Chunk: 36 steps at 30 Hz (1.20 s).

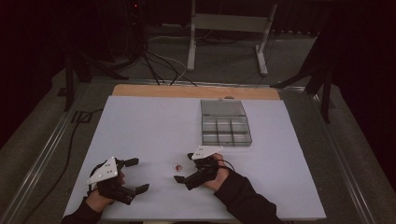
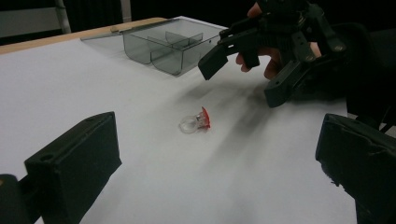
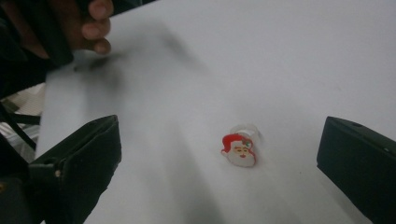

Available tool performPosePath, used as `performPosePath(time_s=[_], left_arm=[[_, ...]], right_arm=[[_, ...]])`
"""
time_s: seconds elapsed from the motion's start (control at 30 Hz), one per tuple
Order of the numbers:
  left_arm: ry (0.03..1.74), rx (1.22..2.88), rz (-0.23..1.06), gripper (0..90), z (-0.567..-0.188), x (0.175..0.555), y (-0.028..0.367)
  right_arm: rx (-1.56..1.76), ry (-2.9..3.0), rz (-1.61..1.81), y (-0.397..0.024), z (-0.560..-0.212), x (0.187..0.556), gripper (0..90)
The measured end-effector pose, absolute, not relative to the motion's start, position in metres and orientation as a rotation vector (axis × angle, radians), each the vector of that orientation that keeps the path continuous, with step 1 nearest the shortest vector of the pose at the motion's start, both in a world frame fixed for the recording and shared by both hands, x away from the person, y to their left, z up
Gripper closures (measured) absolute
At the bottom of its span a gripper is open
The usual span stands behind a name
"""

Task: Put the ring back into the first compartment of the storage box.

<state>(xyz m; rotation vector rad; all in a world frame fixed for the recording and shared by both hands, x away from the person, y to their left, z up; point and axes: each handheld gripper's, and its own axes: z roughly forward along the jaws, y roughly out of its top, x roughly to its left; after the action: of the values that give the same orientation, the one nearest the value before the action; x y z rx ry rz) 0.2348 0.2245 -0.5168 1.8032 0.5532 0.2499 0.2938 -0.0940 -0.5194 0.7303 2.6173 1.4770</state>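
My white tabletop shows a wooden edge at its far side. Beyond it, a grey floor carries black cables and a pale metal stand. The room around me is dark.

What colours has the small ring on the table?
The ring has a clear band and a red-and-white Santa face, best seen in the right gripper view.

The high view looks forward and down from above the near edge, taking in the whole white counter. The 2 tool-mounted views sit low and close to its surface, facing each other. All 3 share the small Santa ring.
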Motion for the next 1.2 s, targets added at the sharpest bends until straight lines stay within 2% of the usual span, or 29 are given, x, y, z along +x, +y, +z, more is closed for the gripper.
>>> performPosePath(time_s=[0.1, 0.4, 0.47, 0.77, 0.87, 1.2], left_arm=[[0.556, 1.803, 0.249, 0.4, -0.517, 0.235, 0.224], [0.556, 1.802, 0.250, 0.4, -0.517, 0.235, 0.225], [0.560, 1.804, 0.252, 0.4, -0.517, 0.235, 0.225], [0.556, 1.803, 0.248, 0.4, -0.517, 0.235, 0.225], [0.560, 1.804, 0.251, 0.5, -0.517, 0.235, 0.224], [0.561, 1.803, 0.246, 0.4, -0.517, 0.235, 0.225]], right_arm=[[0.734, 2.622, 1.442, -0.092, -0.521, 0.294, 4.1], [0.744, 2.650, 1.341, -0.083, -0.529, 0.295, 8.4], [0.754, 2.649, 1.318, -0.082, -0.530, 0.297, 14.9], [0.746, 2.667, 1.223, -0.074, -0.533, 0.298, 27.0], [0.733, 2.665, 1.166, -0.069, -0.535, 0.299, 36.2], [0.711, 2.659, 1.130, -0.066, -0.535, 0.302, 50.7]])
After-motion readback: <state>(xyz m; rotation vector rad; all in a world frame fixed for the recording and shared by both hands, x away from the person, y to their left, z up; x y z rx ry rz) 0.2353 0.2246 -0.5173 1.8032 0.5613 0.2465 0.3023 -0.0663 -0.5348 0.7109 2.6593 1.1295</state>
